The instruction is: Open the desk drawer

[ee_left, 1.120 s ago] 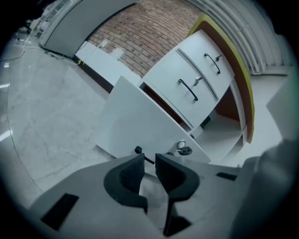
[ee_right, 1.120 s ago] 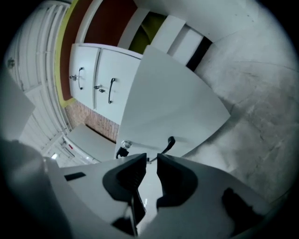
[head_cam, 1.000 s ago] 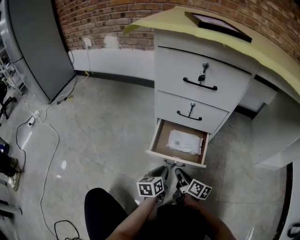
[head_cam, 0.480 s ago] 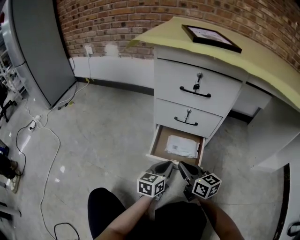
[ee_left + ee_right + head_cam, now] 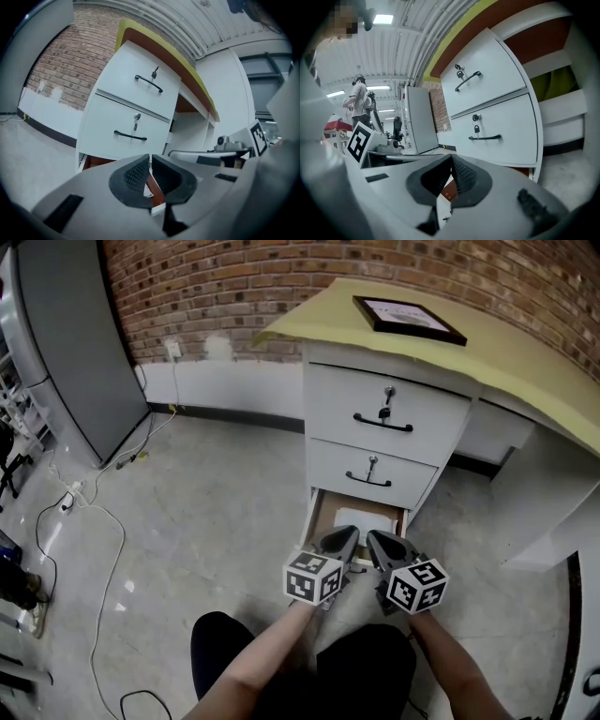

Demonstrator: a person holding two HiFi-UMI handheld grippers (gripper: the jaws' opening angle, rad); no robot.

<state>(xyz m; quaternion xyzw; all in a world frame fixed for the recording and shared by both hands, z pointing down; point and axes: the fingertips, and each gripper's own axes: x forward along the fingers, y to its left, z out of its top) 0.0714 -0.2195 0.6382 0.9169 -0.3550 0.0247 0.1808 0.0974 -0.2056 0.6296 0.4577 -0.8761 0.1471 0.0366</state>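
While the pulled-out drawer (image 5: pixel 326 515) lies just beyond them, left gripper (image 5: pixel 344 537), having just closed, and right gripper (image 5: pixel 379 541) hang closed, empty.

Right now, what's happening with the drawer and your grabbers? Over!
Left gripper jaws just closed, empty. Right gripper shut, empty. Bottom drawer open, white packet inside. Nothing in the way.

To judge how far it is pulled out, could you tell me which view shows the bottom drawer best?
The head view: it looks down into the open bottom drawer, showing its brown floor and a white packet. Both gripper views see it nearly side-on, so only brown slivers show beneath the middle drawer.
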